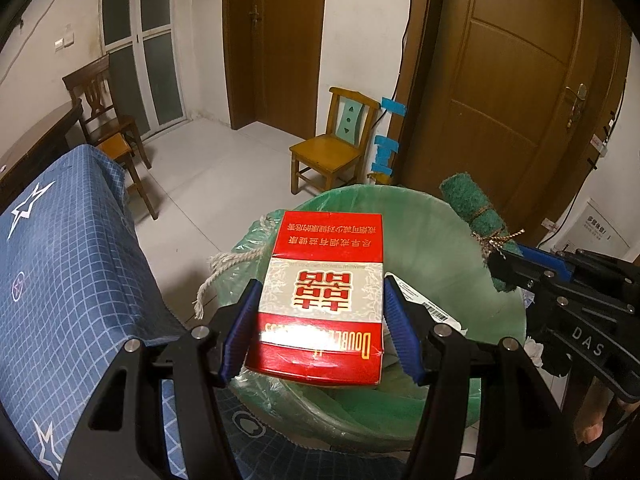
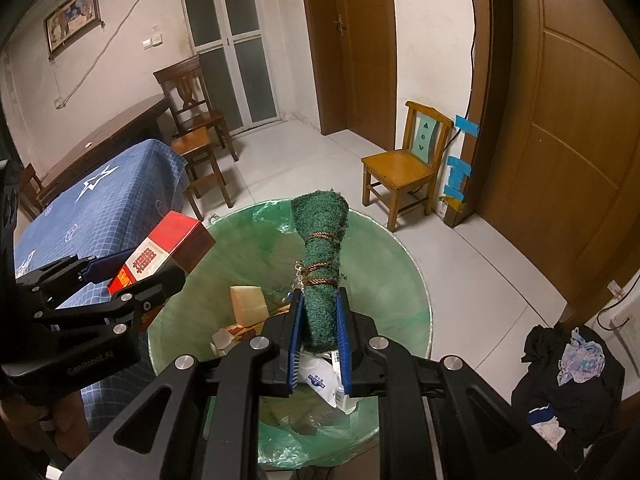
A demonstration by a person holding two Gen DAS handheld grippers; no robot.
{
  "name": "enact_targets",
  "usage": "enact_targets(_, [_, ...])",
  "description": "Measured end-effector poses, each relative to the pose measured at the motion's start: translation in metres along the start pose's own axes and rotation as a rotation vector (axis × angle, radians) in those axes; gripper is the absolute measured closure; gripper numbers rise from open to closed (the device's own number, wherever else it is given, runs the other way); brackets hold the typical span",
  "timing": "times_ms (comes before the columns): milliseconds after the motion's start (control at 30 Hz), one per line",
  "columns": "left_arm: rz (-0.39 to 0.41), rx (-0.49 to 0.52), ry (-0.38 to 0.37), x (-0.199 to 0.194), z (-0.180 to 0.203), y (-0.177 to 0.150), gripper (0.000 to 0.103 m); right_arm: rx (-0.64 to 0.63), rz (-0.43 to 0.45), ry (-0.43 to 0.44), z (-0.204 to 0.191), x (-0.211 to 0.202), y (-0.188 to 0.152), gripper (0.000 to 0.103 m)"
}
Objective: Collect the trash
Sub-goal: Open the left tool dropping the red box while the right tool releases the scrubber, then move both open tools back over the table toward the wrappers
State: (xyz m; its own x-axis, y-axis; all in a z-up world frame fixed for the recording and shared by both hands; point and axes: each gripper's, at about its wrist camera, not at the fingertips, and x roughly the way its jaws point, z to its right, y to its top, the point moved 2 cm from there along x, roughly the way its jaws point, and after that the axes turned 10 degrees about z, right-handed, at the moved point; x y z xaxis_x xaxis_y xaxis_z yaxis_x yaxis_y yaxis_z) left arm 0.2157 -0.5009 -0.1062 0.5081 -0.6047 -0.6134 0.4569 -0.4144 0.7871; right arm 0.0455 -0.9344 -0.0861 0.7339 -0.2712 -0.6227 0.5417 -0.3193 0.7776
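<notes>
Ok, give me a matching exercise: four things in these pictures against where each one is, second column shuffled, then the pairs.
Things:
1. red box
2. green rolled mat
3. yellow chair
4. dark clothes pile

Places:
A. on the floor at the far right
B. in the left hand-held gripper
C. by the wall beside the door
D. in the right hand-held gripper

Pairs: 1-B, 2-D, 3-C, 4-A

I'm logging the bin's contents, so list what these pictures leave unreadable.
- Bin bottom: right wrist view, hidden behind the right gripper and green roll.
- Bin contents: left wrist view, mostly covered by the red box.
- White packet label: too small, partly behind the jaws.
- Left gripper body: cut off by the bottom edge.
</notes>
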Motion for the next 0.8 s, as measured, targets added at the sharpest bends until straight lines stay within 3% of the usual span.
enact_targets(167, [-0.004, 0.002, 0.0, 0.002, 0.001, 0.0, 0.044, 0.004, 0.009, -0.002, 0.003, -0.003, 0.0, 0.086])
enact_targets(400, [-0.013, 0.0, 0.023, 0.004, 0.0, 0.0, 0.037, 0.023, 0.035, 0.004, 0.008, -0.012, -0.001, 0.061])
enact_targets(800, [0.006, 0.005, 0.026, -0.022, -0.009, -0.004, 0.031, 0.027, 0.097, 0.019, 0.001, -0.043, -0.005, 0.051])
